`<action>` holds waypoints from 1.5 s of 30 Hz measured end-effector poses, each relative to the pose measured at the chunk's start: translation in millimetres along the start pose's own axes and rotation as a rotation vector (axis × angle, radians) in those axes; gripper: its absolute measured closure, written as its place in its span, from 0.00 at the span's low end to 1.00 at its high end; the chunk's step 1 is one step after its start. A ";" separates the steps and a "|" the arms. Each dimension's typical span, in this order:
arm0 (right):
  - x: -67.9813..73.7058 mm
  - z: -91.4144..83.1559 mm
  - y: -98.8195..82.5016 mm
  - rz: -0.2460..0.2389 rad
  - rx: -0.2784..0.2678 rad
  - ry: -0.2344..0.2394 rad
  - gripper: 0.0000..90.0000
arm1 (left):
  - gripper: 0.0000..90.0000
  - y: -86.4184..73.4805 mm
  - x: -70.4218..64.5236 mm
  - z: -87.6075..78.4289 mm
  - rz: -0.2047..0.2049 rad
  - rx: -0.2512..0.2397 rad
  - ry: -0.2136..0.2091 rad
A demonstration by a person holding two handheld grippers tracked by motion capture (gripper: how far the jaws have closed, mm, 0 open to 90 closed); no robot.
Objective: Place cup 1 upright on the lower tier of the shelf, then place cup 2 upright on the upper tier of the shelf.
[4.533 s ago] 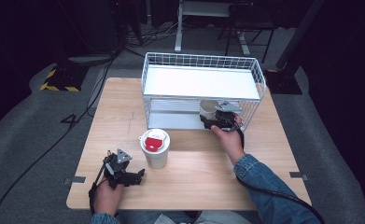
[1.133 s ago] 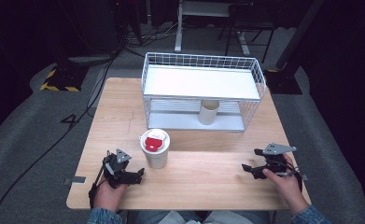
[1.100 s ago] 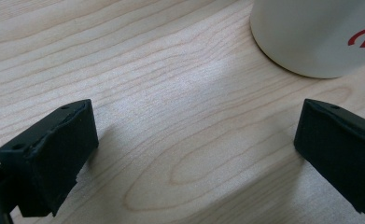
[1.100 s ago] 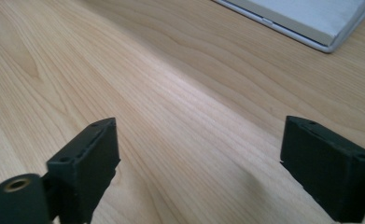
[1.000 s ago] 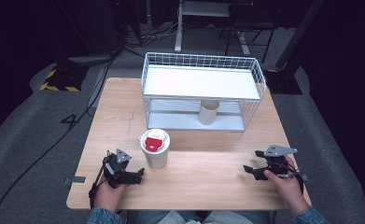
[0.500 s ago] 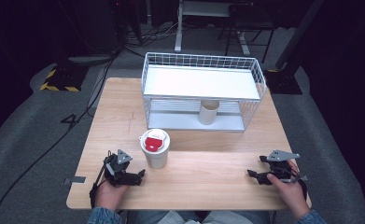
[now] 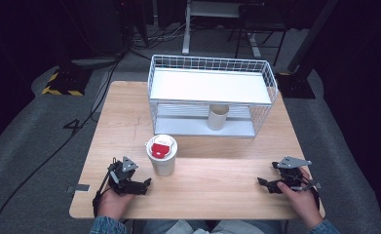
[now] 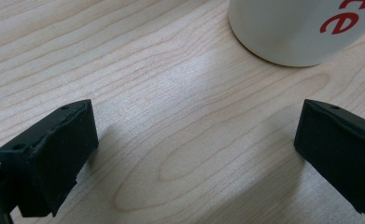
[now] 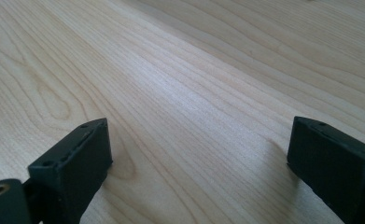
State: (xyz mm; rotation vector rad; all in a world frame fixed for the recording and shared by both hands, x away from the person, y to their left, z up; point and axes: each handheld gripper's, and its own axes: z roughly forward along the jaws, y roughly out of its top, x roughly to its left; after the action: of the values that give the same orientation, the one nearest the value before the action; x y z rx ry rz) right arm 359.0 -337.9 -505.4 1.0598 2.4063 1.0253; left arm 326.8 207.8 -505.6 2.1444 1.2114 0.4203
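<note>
A white cup with a red lid [image 7: 161,155] stands on the wooden table [image 7: 217,161], left of the middle. My left gripper [image 7: 146,185] rests on the table beside it, pointing right, open, with bare wood between its jaws. The left gripper view has that cup's base [image 8: 301,32] ahead and to the right of the gripper [image 8: 194,149]. A plain paper cup [image 7: 218,117] stands upright on the lower shelf of the white wire rack [image 7: 212,59]. My right gripper [image 7: 263,185] lies near the front right edge, pointing left; its jaws have just been opening, with nothing between them [image 9: 199,158].
The wire rack takes up the far half of the table, and its upper white shelf [image 7: 207,85] is bare. Dark floor with cables and a yellow-black striped plate [image 7: 61,83] surrounds the table.
The right gripper let go of the paper cup in the rack, came back to the front right edge and opened its jaws wider. The left gripper has stayed put.
</note>
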 end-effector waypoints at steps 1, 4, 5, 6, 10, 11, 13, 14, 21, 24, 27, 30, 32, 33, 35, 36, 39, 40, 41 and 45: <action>0.0 0.0 0.0 0.000 0.000 0.000 0.07 | 0.00 -0.2 -0.3 0.1 0.000 -0.004 0.002; -0.4 0.3 0.3 -0.001 0.003 0.005 0.06 | 0.00 -0.1 -0.8 -1.0 -0.005 0.000 -0.003; -0.4 0.4 0.3 -0.002 0.003 0.005 0.06 | 0.00 0.1 -0.5 -1.6 -0.003 -0.002 -0.003; -0.4 0.4 0.3 -0.002 0.003 0.005 0.06 | 0.00 0.1 -0.5 -1.6 -0.003 -0.002 -0.003; -0.6 0.7 0.4 -0.003 0.003 0.004 0.06 | 0.00 2.4 -2.1 -11.4 -0.001 -0.046 -0.012; -0.6 0.8 0.5 -0.003 0.003 0.002 0.06 | 0.00 3.0 -3.1 -13.6 0.002 -0.059 -0.019; -0.6 0.9 0.6 -0.003 0.003 0.002 0.05 | 0.00 3.5 -4.4 -15.7 0.005 -0.065 -0.022; -0.5 1.1 0.7 -0.001 0.004 0.002 0.05 | 0.00 4.6 -7.1 -18.9 0.015 -0.084 -0.030; -0.6 2.4 1.7 -0.001 0.011 0.005 0.03 | 0.00 9.0 -17.5 -31.8 0.033 -0.173 -0.085; -0.6 2.7 2.0 -0.002 0.013 0.003 0.02 | 0.00 11.0 -21.3 -36.1 0.049 -0.221 -0.107; -0.6 2.7 2.0 -0.002 0.013 0.003 0.02 | 0.00 11.9 -23.5 -38.2 0.046 -0.254 -0.115; -0.6 2.7 2.0 -0.002 0.013 0.002 0.02 | 0.00 13.6 -26.3 -40.4 0.027 -0.331 -0.153; -0.4 3.1 2.2 -0.001 0.014 0.003 0.01 | 0.00 15.5 -27.8 -39.4 0.028 -0.358 -0.164; -0.6 3.5 2.4 -0.004 0.014 0.004 0.01 | 0.00 16.7 -29.1 -38.1 0.026 -0.370 -0.171; -0.1 3.8 2.6 0.000 0.016 0.003 0.00 | 0.00 19.8 -31.6 -34.6 0.023 -0.389 -0.179; -0.1 3.8 2.6 0.000 0.016 0.002 0.00 | 0.00 21.7 -32.9 -32.5 0.023 -0.398 -0.179; -0.1 3.8 2.6 -0.001 0.016 0.002 0.00 | 0.00 27.2 -38.4 -25.6 0.026 -0.412 -0.169; -0.1 3.8 2.6 0.000 0.016 0.002 0.00 | 0.00 28.7 -40.0 -23.5 0.030 -0.413 -0.164; -0.1 3.8 2.6 0.000 0.016 0.002 0.00 | 0.00 28.7 -40.0 -23.5 0.030 -0.413 -0.164; -0.1 3.8 2.6 -0.001 0.016 0.002 0.00 | 0.00 31.4 -44.2 -15.7 0.039 -0.426 -0.138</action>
State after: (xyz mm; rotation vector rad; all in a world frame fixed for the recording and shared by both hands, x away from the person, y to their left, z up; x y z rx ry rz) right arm 362.5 -334.9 -506.1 1.0632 2.4202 1.0095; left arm 315.3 164.2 -471.7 1.7998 0.9097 0.4894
